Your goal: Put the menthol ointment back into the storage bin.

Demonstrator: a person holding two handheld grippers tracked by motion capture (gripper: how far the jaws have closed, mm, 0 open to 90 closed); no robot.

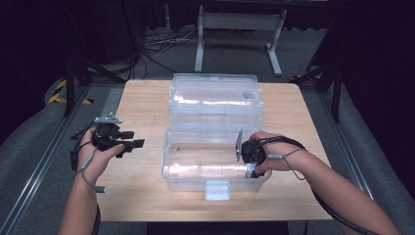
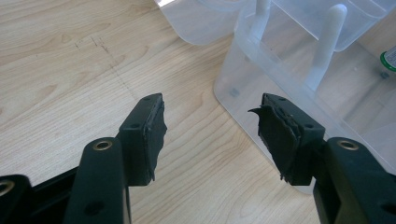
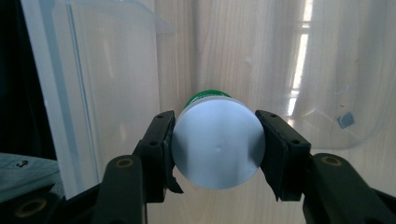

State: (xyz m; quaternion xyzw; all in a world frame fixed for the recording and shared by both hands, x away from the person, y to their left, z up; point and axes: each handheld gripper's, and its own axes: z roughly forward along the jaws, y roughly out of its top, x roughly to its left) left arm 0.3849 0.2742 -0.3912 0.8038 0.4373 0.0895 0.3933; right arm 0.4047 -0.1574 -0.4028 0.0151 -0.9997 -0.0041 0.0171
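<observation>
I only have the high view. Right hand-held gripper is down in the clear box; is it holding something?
Observer: Yes. The right hand-held gripper is shut on a white-capped bottle, a pad on each side of the cap.
Operator: Any colour on the bottle?
Observer: Green shows just behind the cap.
Operator: Left one?
Observer: The left hand-held gripper is open with nothing between its jaws, pointing at a corner of the clear box.
</observation>
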